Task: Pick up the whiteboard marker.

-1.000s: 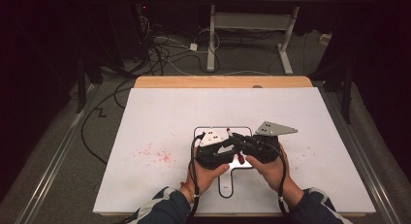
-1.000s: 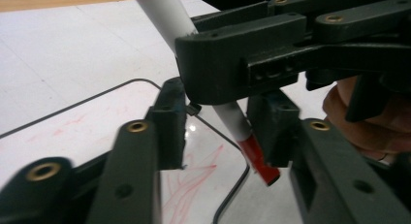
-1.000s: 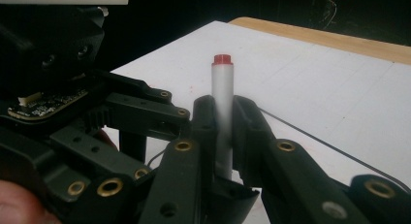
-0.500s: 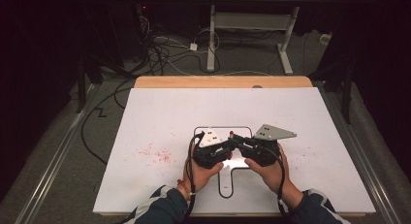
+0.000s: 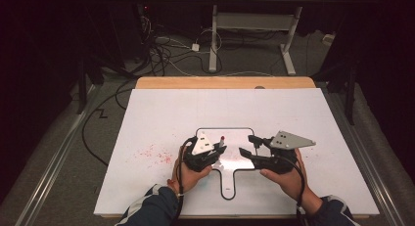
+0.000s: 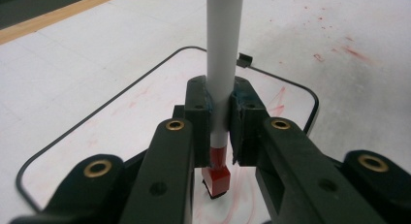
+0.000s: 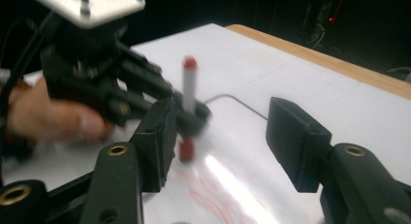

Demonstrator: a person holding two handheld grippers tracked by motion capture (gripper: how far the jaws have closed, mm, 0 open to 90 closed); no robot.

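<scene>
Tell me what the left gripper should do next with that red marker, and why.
Probably lower the tip onto the small whiteboard and start a stroke. The left gripper is clamped on the marker, upright with its red tip just above the board, and the right gripper stands open, apart from it.

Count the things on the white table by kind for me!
Marker: 1
Whiteboard: 1
Tools, left and right: 2
Total: 4
</scene>
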